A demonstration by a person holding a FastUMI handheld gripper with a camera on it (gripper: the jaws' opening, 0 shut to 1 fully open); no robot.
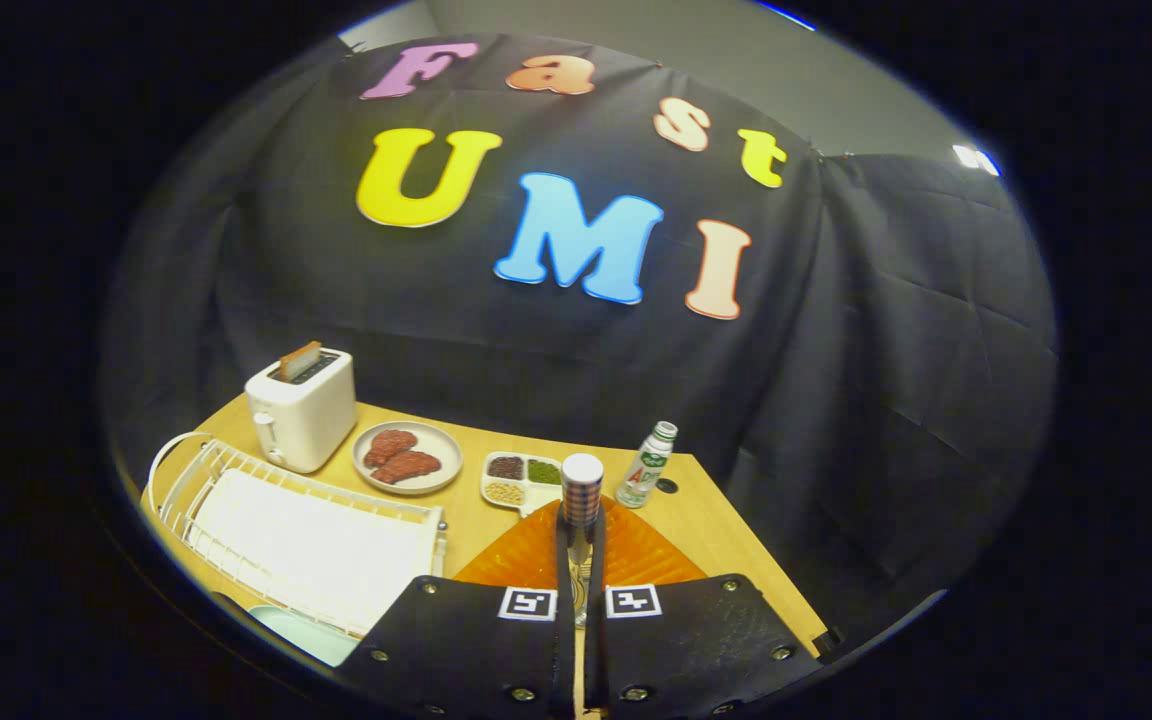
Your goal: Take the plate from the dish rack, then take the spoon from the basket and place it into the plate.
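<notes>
claw [581,560] is pinched nearly closed on the spoon [581,500], handle sticking up at 12 o'clock over the orange plate [636,555].

The gripper [581,560] points toward twelve o'clock, raised above the bench [706,520]. Its two fingers [564,560] stand nearly closed, side by side, pressing from nine and three o'clock on the spoon [581,500], upright between them.
</notes>
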